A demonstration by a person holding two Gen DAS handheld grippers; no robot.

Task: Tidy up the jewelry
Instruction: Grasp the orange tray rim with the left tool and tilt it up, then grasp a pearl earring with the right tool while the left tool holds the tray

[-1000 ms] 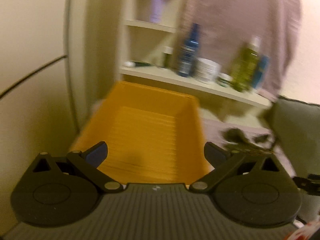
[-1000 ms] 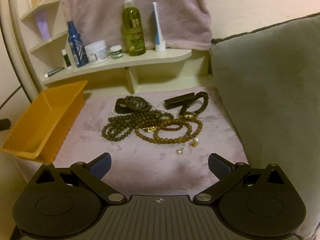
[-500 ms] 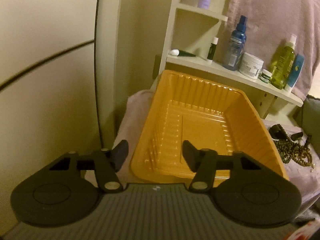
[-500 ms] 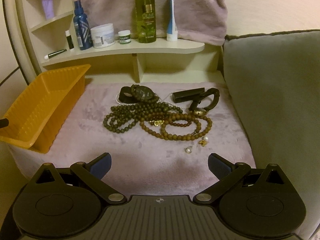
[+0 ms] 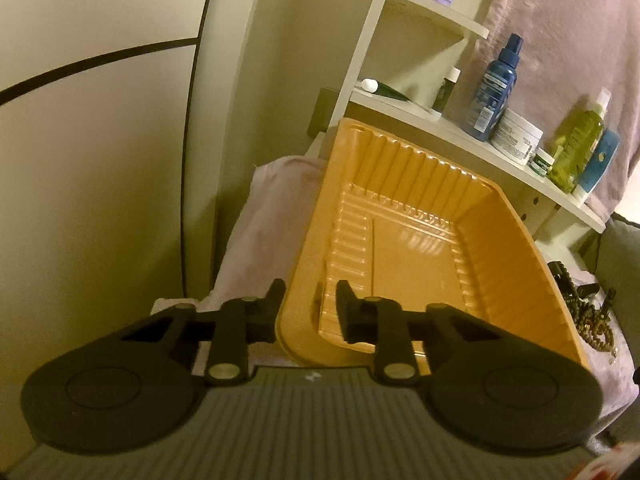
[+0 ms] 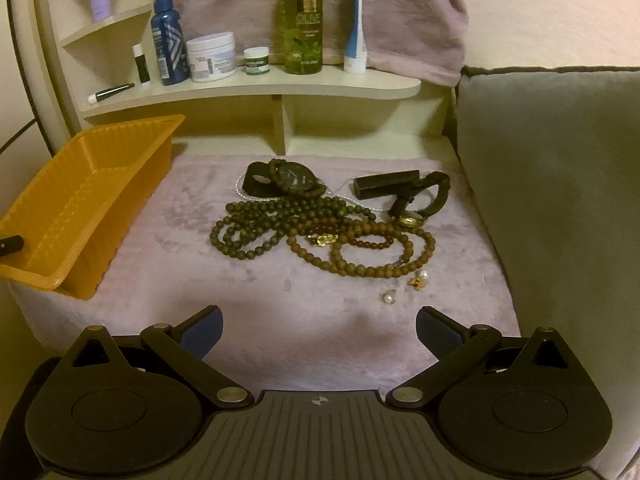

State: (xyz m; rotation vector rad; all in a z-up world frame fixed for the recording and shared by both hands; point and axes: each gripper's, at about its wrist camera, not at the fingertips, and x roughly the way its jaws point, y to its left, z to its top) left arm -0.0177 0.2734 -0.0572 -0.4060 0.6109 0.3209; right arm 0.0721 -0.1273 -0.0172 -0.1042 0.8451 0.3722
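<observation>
The left gripper [image 5: 307, 306] reaches down at the near left corner of the orange plastic tray [image 5: 476, 248], its fingers [image 5: 349, 312] having just been closing to a narrow gap, one outside the tray's corner wall and one inside it; whether the pads already press on that wall cannot be told. The tray sits at the left edge of the pinkish plush mat [image 6: 280, 304], its near end hanging past the mat's front edge. The right gripper [image 6: 319, 330] hovers over the mat's front edge with its fingers wide apart and nothing between them. Toward the middle and right of the mat lies the jewelry in a loose heap: a dark green bead necklace [image 6: 256, 232], a brown bead necklace [image 6: 360, 258] overlapping it, a black watch [image 6: 294, 180] behind them, a second dark-strapped watch [image 6: 428, 200] beside a small black box [image 6: 384, 186], and two pearl earrings [image 6: 404, 286] nearest the front. Behind the mat a cream shelf [image 6: 256, 90] carries bottles and jars. A grey cushion [image 6: 560, 200] borders the mat's right edge.
</observation>
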